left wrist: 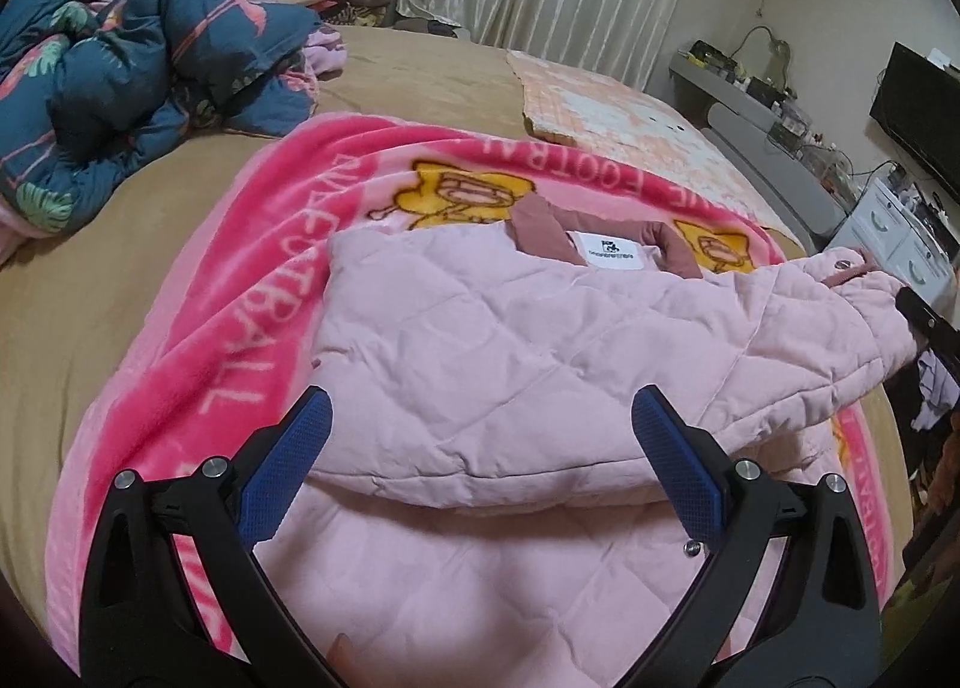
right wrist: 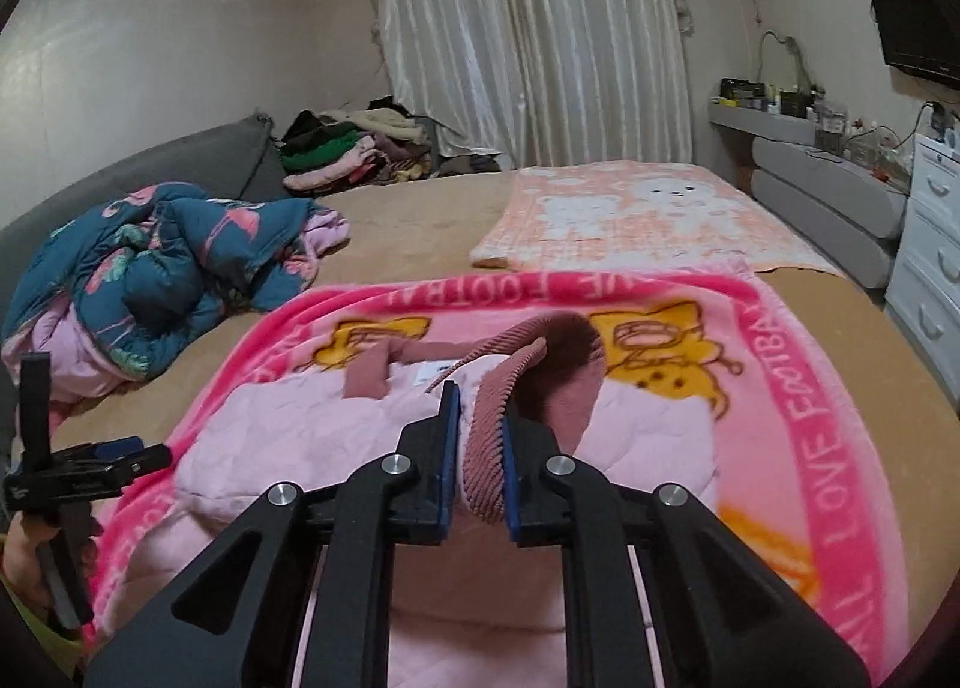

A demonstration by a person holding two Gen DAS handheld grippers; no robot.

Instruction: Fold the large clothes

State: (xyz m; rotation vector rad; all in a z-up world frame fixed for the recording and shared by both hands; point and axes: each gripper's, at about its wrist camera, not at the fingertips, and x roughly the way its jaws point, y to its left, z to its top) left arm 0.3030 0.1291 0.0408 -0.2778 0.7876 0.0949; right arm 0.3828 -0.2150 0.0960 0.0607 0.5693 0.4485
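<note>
1. On the bed (right wrist: pixel 420 220) — tan cover, wide — a pink football blanket (left wrist: pixel 252 292) lies flat, and the pink quilted jacket (left wrist: pixel 480 340) lies on top of it, collar toward the far side, label showing.
2. Jacket state: one panel looks already folded over the body, with a soft rolled edge running across near the left gripper (left wrist: pixel 480 418). A sleeve trails off to the right.
3. Right gripper (right wrist: pixel 480 424) is clenched on the ribbed dusty-pink cuff (right wrist: pixel 480 448) of that sleeve, cuff lifted above the body of the jacket.
4. Left gripper hangs released, jaws wide apart, just above the folded edge; it holds nothing.
5. Judgement on the step: carry the cuff across and lay the sleeve flat along the body, keeping the grip until the fabric rests. The left claw could press the folded edge so padding does not spring back or drag.
6. Risk: quilted stuffing is bulky and slippery on fleece — the whole garment may slide instead of folding.
7. Around: crumpled blue flamingo quilt (right wrist: pixel 162 268) at left, well apart; peach bear blanket (right wrist: pixel 630 220) beyond; clothes pile (right wrist: pixel 354 147) by the curtain (right wrist: pixel 528 39). None block the fold.
8. Small: white drawers (right wrist: pixel 930 244) and cluttered shelf (right wrist: pixel 798 117) at right, off the bed.
</note>
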